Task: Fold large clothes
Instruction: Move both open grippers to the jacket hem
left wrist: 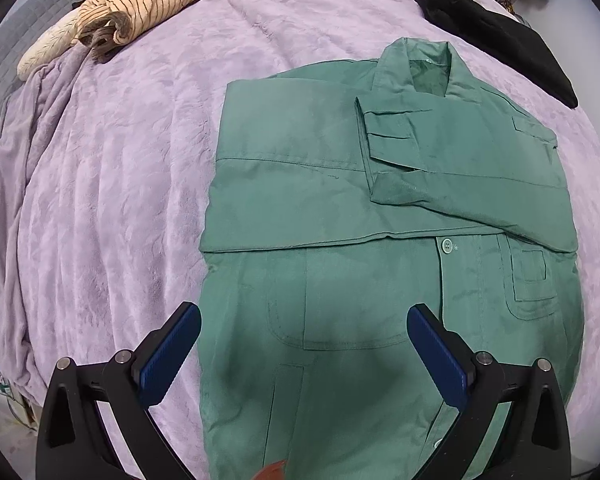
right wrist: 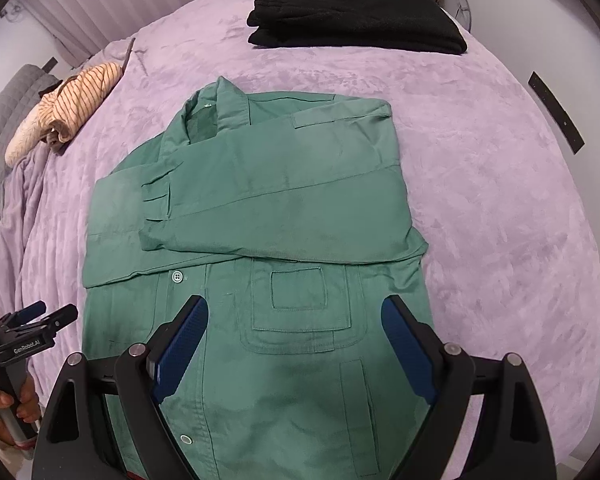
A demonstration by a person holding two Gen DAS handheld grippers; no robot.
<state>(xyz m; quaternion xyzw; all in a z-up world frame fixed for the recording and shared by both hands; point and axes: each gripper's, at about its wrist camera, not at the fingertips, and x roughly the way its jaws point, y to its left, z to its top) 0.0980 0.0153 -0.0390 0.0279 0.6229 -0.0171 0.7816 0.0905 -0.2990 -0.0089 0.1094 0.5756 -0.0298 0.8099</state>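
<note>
Free room: bare purple blanket (right wrist: 500, 200) at right of the right wrist view, and a strip at left. Obstacles: green jacket (right wrist: 284, 208) at centre; folded black garment (right wrist: 356, 20) at top; striped garment (right wrist: 76, 96) at upper left.

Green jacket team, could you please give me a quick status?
Left gripper and right gripper open, empty. Green jacket flat, sleeves folded across. Nothing in the way.
</note>
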